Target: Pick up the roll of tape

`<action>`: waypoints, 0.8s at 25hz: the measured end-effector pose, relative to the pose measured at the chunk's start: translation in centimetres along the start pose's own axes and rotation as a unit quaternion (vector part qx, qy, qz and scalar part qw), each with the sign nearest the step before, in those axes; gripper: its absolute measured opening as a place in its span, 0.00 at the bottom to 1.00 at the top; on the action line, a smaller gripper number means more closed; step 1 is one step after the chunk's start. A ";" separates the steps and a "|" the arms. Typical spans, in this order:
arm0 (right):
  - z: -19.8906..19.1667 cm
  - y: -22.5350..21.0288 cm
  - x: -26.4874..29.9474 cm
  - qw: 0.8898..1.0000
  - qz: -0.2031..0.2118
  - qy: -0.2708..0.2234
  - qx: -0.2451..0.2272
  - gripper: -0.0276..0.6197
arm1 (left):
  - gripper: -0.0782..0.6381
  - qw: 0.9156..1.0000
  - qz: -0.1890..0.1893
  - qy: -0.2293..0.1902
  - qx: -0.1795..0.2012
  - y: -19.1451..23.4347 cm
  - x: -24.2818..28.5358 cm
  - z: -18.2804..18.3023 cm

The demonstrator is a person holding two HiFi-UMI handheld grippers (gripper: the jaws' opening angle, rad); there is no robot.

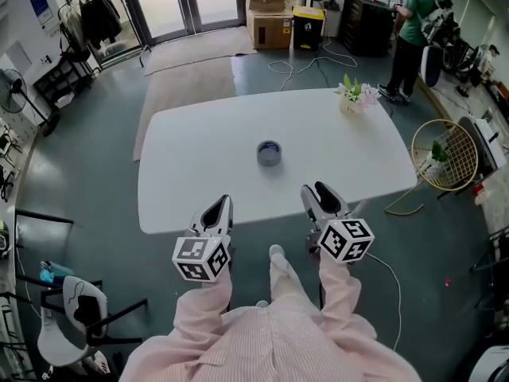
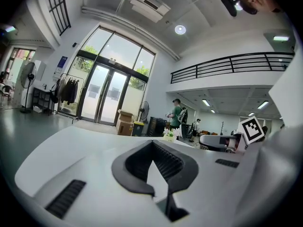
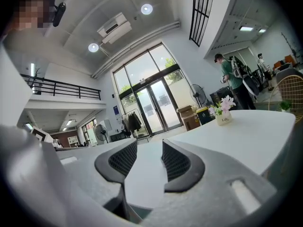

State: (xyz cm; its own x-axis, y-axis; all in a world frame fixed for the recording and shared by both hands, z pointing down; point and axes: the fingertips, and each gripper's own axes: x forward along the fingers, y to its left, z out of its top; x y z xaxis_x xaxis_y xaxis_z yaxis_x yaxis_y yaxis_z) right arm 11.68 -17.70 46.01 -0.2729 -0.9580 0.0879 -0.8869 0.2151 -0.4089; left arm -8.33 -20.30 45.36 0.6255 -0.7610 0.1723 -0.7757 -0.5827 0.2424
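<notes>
Tape and fingers: the roll of tape [image 1: 269, 153] lies on the white table [image 1: 183, 157], well ahead of both grippers and touching neither. It sits roughly midway between their two lines.
Left gripper: the left gripper [image 1: 220, 205] [image 2: 152, 145] hangs over the table's near edge. Its fingertips meet at the front, with nothing held between them.
Right gripper: the right gripper [image 1: 320, 193] [image 3: 149, 148] is also over the table's near edge. Its jaws stand apart, and only table top shows in the gap.
Tape, place: near the middle of the table.
Tape, look: a small grey-blue ring, lying flat with its hole facing up.
On the table: a flower pot [image 1: 354, 98] [image 3: 222, 112] with pink blooms stands at the table's far right corner, well apart from the tape.
Off the table: cardboard boxes [image 1: 269, 10] and a yellow-lidded bin [image 1: 308, 26] stand beyond the far side. A person in a green shirt [image 1: 409, 30] stands past the far right corner, and a round wicker frame [image 1: 445, 153] is beside the right end.
In the way: open white table top runs from the fingers to the tape.
</notes>
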 end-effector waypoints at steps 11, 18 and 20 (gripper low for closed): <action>0.3 -5.4 10.4 0.996 0.030 0.075 0.025 0.29 | 0.11 0.998 0.024 0.042 -0.044 3.4 9.5 -0.6; -1.1 -8.1 16.5 0.987 0.053 0.146 0.046 0.29 | 0.11 0.993 0.045 0.072 -0.076 5.5 14.3 -1.5; -1.8 -8.8 17.8 0.983 0.059 0.166 0.049 0.29 | 0.11 0.992 0.050 0.078 -0.086 5.9 15.4 -2.0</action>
State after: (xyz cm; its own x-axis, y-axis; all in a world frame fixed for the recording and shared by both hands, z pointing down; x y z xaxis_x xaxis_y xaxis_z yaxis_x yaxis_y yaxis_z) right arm 13.92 -36.32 52.77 -0.4920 -0.8097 0.3200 -0.8067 0.2858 -0.5172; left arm -3.10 -34.93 51.40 0.5616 -0.7513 0.3466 -0.8175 -0.4391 0.3727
